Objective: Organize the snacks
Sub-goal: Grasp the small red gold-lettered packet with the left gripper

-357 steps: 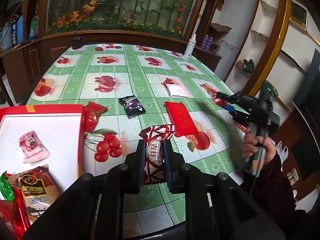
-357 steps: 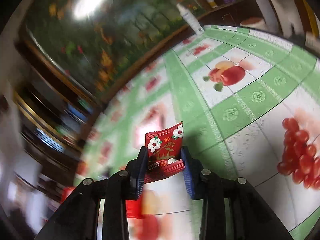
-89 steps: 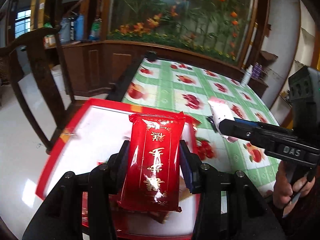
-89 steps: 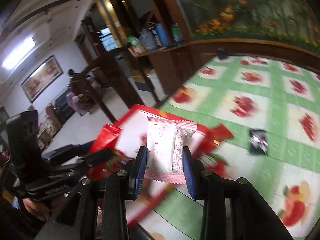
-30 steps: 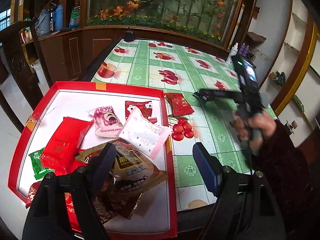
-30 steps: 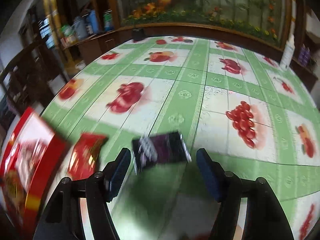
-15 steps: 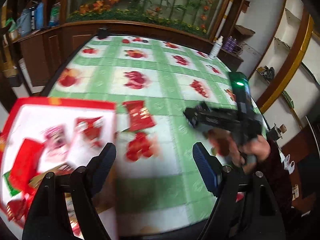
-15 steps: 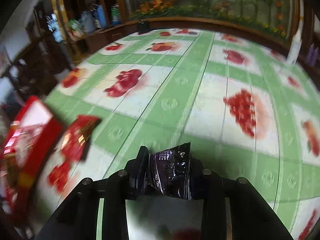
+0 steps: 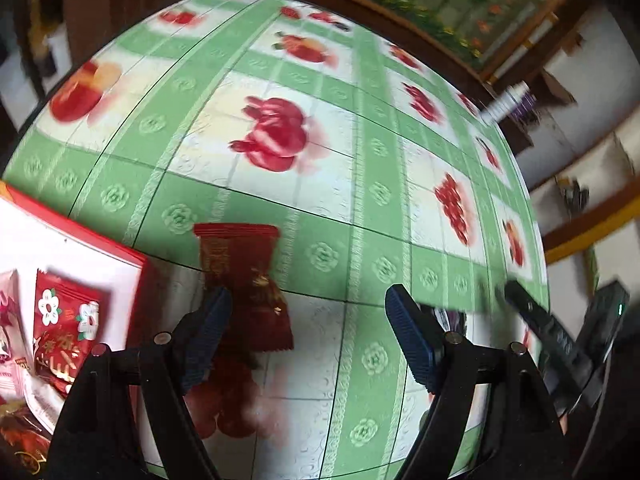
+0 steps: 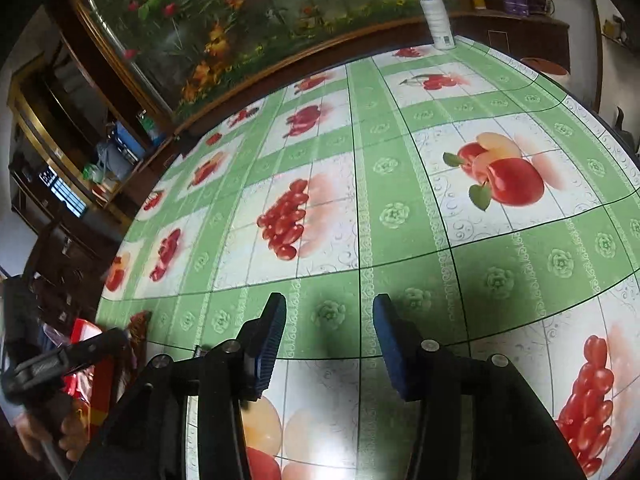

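1. My left gripper (image 9: 306, 330) hangs wide open, nothing in it.
2. The red packet (image 9: 244, 280) lies just ahead by its left finger, long axis pointing away.
3. Right gripper (image 10: 328, 334) gapes empty, farther off.

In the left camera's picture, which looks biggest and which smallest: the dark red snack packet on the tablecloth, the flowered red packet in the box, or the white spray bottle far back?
1. Dark red snack packet.
2. Flowered red packet, partly cut off, so its rank is unsure.
3. White spray bottle, far off and blurred, so its true size is unclear.
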